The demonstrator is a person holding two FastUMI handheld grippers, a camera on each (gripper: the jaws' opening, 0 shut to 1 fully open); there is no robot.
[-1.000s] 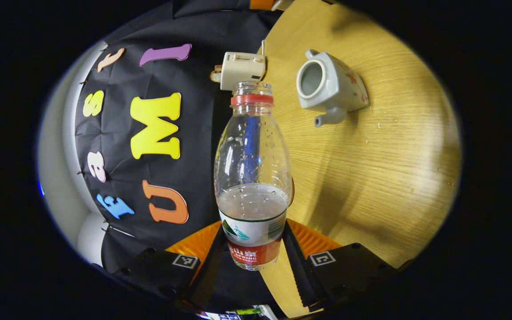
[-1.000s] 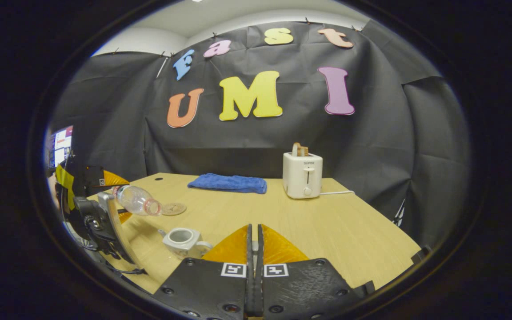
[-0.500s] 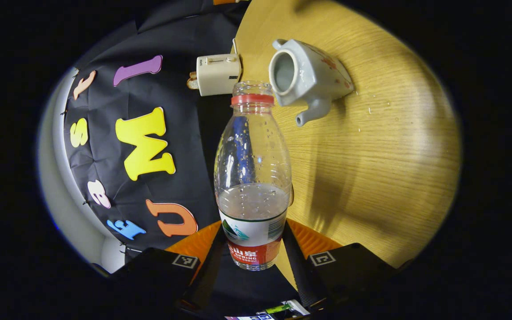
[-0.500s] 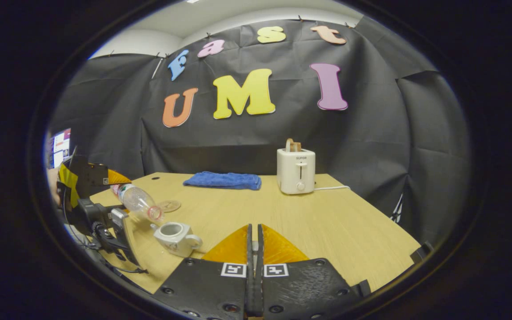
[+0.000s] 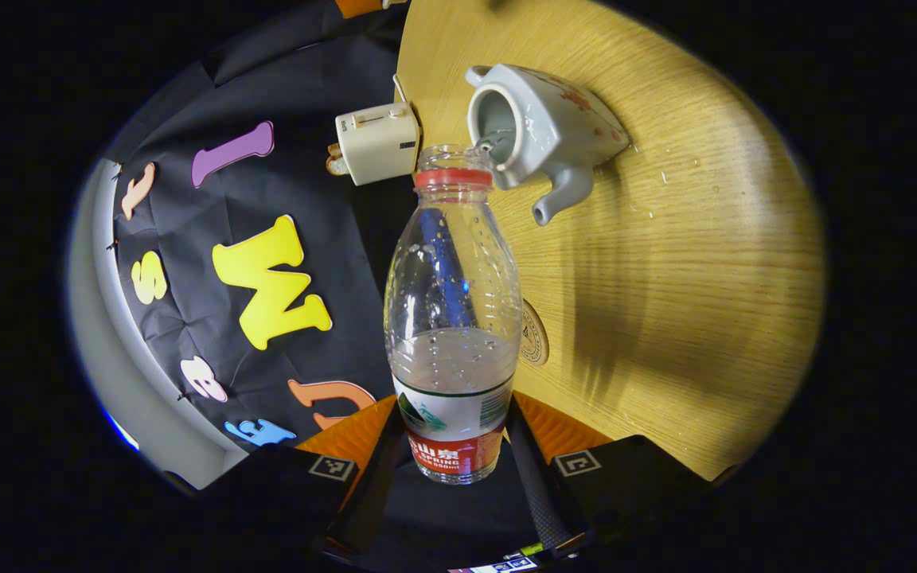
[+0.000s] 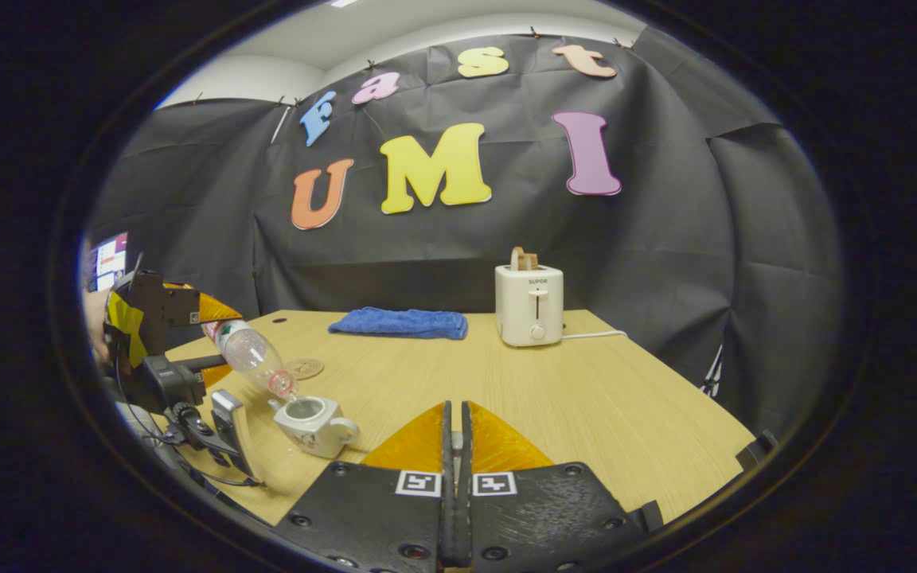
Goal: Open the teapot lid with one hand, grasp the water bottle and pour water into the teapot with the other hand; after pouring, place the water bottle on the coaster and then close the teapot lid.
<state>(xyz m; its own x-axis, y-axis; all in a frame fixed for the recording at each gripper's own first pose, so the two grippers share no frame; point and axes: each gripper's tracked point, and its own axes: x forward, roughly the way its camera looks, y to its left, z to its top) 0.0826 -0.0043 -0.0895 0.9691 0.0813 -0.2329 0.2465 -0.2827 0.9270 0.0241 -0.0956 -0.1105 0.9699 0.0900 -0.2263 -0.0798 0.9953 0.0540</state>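
My left gripper [image 5: 458,458] is clamped on the water bottle [image 5: 453,314], both fingers pressing on the label end, and the bottom of that grip runs out of sight, so I can't see how far the fingers wrap. In the right gripper view the same gripper sits far left [image 6: 176,318], partly cut off by the edge, holding the bottle [image 6: 250,356] tipped neck-down with its mouth right over the teapot [image 6: 311,422]. From the left gripper view the bottle mouth lines up with the open top of the teapot [image 5: 534,131], and there seems to be a thin stream going in, though it's too small to be sure. The coaster [image 5: 534,344] peeks out from behind the bottle, mostly hidden; in the right gripper view it's a small disc [image 6: 304,368] just past the teapot. A few droplets dot the table [image 5: 705,263] near the pot. My right gripper [image 6: 454,461] has its jaws together up at the tips; whether the teapot lid is pinched in there I honestly can't tell. Going right, there's a blue towel [image 6: 399,322] and a toaster [image 6: 529,305] along the back edge, well apart from the pot, with lots of bare wood to the right up to the table's edge.
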